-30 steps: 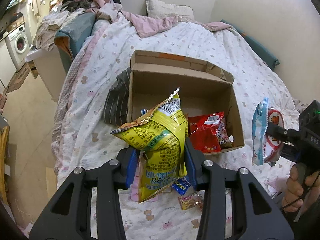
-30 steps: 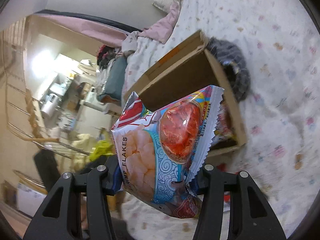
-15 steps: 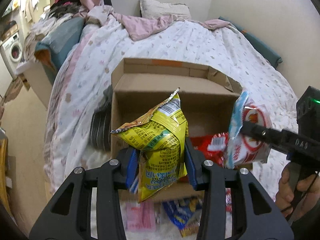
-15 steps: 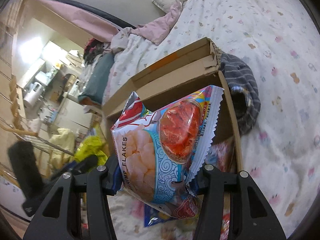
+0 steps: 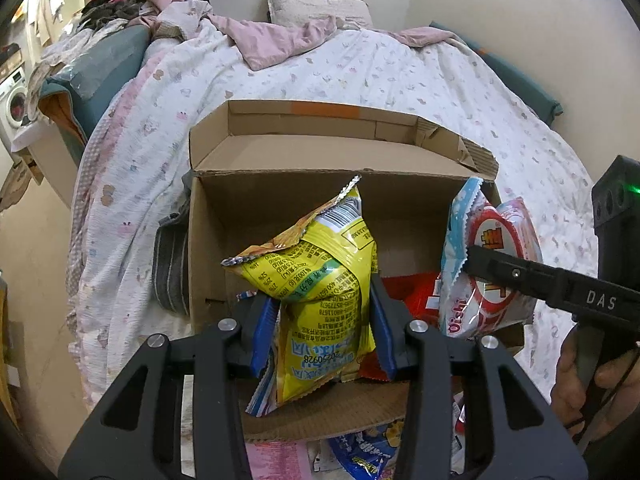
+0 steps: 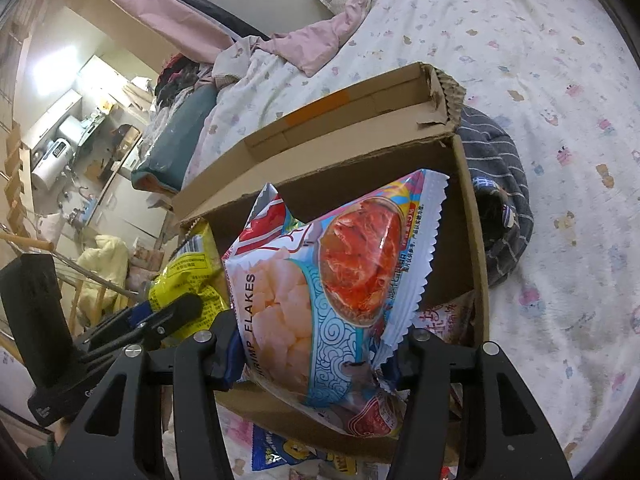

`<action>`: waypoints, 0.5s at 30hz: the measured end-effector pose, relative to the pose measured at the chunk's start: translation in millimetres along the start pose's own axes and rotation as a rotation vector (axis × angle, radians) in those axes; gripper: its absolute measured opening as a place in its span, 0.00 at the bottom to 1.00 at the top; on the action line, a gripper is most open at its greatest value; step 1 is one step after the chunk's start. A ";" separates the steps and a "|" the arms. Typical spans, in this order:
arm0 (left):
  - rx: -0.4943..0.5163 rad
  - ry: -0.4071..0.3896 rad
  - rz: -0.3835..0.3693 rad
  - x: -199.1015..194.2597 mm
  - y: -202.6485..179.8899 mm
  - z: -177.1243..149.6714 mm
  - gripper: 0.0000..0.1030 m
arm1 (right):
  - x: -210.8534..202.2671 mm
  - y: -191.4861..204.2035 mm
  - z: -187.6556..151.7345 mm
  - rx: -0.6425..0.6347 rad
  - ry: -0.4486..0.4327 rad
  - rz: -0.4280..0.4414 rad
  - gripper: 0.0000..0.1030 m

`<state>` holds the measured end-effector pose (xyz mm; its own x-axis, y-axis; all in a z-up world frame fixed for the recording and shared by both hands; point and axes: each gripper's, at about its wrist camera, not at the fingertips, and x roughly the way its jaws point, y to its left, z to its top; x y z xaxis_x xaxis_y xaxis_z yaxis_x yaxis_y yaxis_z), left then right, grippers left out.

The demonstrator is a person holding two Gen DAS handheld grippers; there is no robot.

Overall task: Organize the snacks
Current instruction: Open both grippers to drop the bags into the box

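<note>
We see a bed covered by a white printed quilt, with a pink blanket and a pillow at its far end. On the quilt stands an open cardboard box, its far flap folded back. A dark striped garment lies bunched against the box's left wall in the left wrist view.

Our left gripper points steeply down over the near edge of the box. It is clenched on a yellow snack bag, blue pads pressing both sides of the bag's lower half; the crumpled upper half stands above the fingers, over the box's inside. Our right gripper also tilts down toward the box from the right and grasps a shrimp flakes bag by its lower part, the bag leaning over the box's near right corner. Its jaws have just been opening a little, yet the bag is between them and the pads press on it. In the left wrist view the person's right hand wraps the handle at the lower right.

Inside the box, on its floor toward the right, lies a red packet; part of another printed packet shows near the right wall in the right wrist view. On the quilt just outside the near wall lie a blue packet and a pink packet.
</note>
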<state>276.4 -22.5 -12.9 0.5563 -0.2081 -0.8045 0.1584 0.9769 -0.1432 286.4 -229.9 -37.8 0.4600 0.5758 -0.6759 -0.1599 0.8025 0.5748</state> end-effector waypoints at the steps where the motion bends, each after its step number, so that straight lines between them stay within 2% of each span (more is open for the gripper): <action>1: -0.005 0.000 -0.001 0.0 0.5 0.1 0.38 | 0.5 1.9 -0.3 -0.012 -0.002 -0.009 0.56; 3: -0.010 0.003 -0.003 1.0 0.8 0.2 0.38 | -0.1 3.1 -3.2 -0.023 -0.003 -0.019 0.61; 6: -0.013 0.012 -0.007 1.7 1.3 -0.1 0.39 | -1.4 2.1 -3.3 -0.019 -0.017 -0.030 0.77; 8: -0.013 0.019 -0.009 2.1 1.7 -0.5 0.39 | -4.1 0.7 -2.2 -0.019 -0.031 -0.041 0.79; 9: -0.016 0.022 -0.015 1.9 2.0 -0.9 0.42 | -5.9 -0.2 -2.2 -0.018 -0.037 -0.049 0.81; 13: -0.015 0.006 -0.006 -1.1 1.3 -1.7 0.81 | -12.0 -2.7 -0.7 -0.010 -0.060 -0.060 0.82; 15: -0.016 -0.002 0.007 -2.5 1.5 -1.8 0.83 | -13.5 -3.7 0.0 -0.008 -0.065 -0.061 0.82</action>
<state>273.7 -20.4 -12.2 0.5591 -0.2009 -0.8044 0.1411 0.9791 -0.1465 280.7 -240.6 -30.8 0.5246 0.5143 -0.6784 -0.1364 0.8374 0.5294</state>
